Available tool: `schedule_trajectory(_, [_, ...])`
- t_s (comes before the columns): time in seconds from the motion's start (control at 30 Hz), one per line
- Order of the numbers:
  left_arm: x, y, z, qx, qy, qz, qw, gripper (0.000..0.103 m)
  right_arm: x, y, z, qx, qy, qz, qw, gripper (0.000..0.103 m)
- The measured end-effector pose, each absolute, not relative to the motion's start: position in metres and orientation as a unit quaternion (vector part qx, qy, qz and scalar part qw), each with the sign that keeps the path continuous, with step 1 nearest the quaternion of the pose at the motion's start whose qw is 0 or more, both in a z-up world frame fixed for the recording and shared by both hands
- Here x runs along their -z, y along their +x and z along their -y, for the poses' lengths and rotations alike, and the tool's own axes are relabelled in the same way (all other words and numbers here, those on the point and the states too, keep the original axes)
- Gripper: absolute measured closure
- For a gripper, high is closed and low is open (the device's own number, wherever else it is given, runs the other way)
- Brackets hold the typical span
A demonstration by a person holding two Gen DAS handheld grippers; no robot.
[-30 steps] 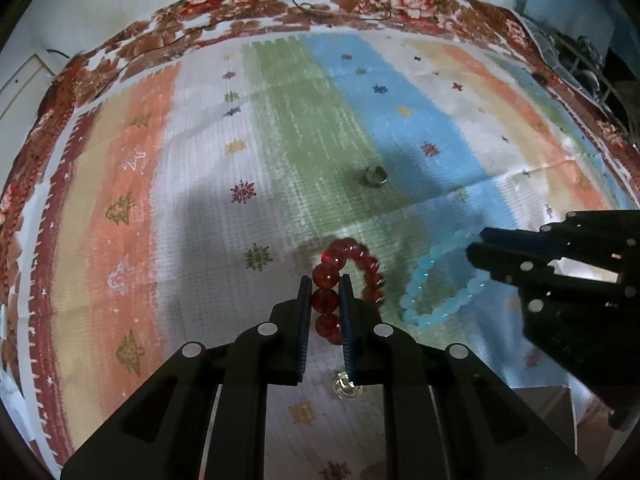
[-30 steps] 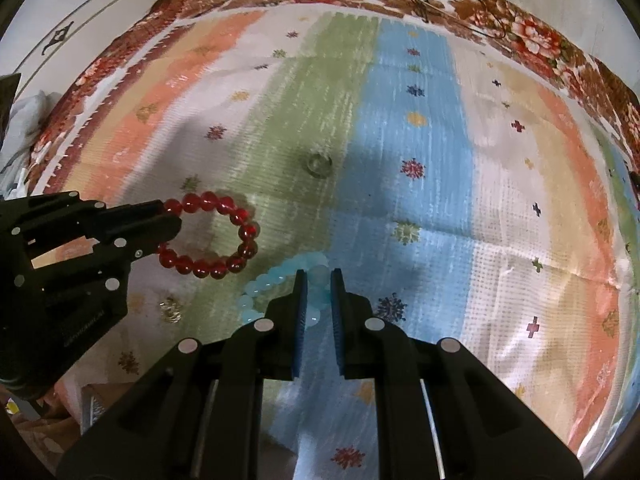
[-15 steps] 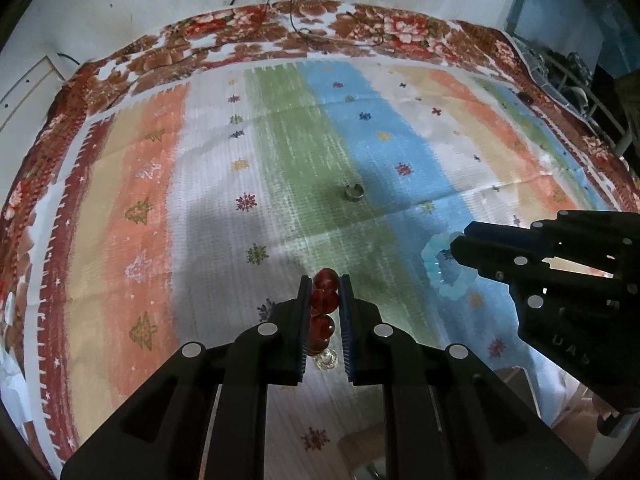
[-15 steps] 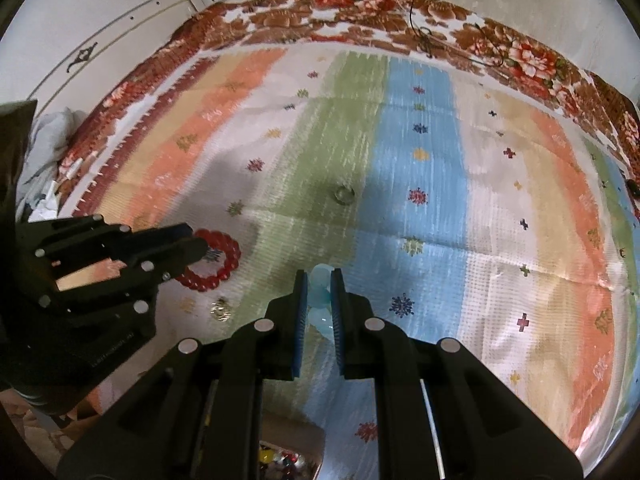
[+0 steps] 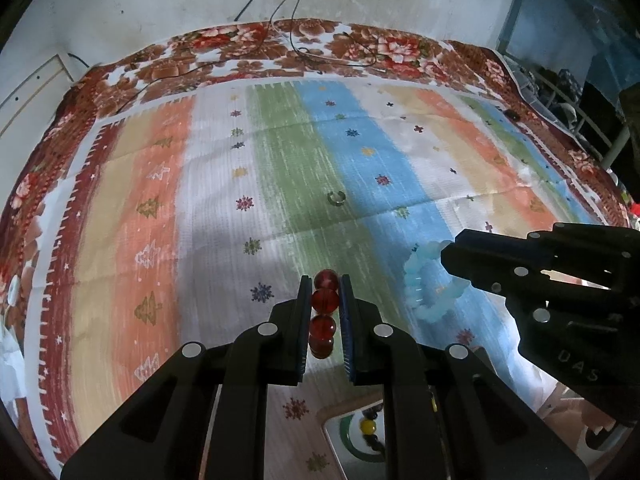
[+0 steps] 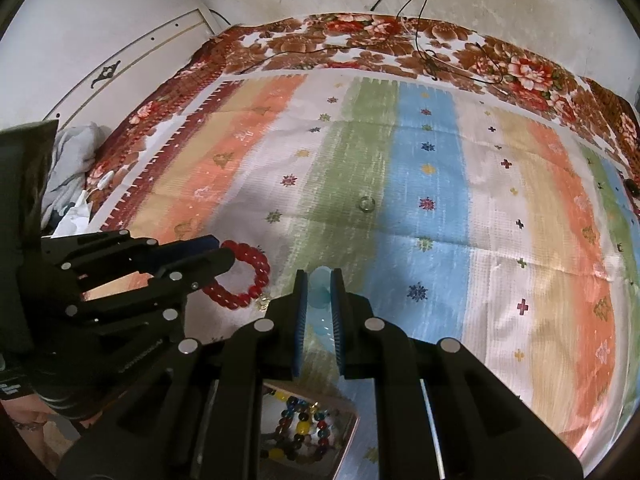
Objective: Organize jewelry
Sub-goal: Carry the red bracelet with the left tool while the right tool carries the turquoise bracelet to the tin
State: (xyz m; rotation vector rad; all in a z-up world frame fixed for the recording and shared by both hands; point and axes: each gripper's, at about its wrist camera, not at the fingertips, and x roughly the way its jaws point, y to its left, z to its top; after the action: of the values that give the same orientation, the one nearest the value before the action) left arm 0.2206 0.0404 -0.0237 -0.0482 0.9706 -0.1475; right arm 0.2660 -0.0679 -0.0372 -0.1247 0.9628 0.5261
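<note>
My left gripper [image 5: 325, 286] clamped red bracelet [image 5: 325, 308]; right gripper [image 6: 319, 280] clamped pale blue bracelet [image 6: 319, 292]. Both were held near side of silver ring [image 5: 336, 197], above striped cloth [image 5: 280, 168].

- the red bracelet [image 5: 325, 312] has glossy, deep red, see-through round beads.
- the blue bracelet [image 5: 426, 286] is pale, milky aqua.
- the left gripper [image 5: 325, 300] and the right gripper [image 6: 319, 294] are matte black with silver screw heads and blue finger pads [image 5: 347, 332].
- the striped cloth [image 5: 280, 168] runs in bands of tan, orange, white, green and blue, dotted with tiny stars, crosses and fir trees, edged in dark red.
- the floral blanket [image 5: 248, 46] underneath shows brown and red flowers on white.
- the small ring [image 5: 336, 197] looks dull silver.
- the box [image 6: 308, 432] holds beads in yellow, blue, red and dark tones.
</note>
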Motion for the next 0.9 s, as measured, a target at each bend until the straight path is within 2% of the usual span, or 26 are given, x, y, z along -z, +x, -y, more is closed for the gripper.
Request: schedule_trajectory(0.9, [-0.014,0.150,-0.017,0.105,-0.025,-0.419,0.902,0.090,0.012,0.204,0.090,-0.272,-0.048,-0.427,0.861,0.090])
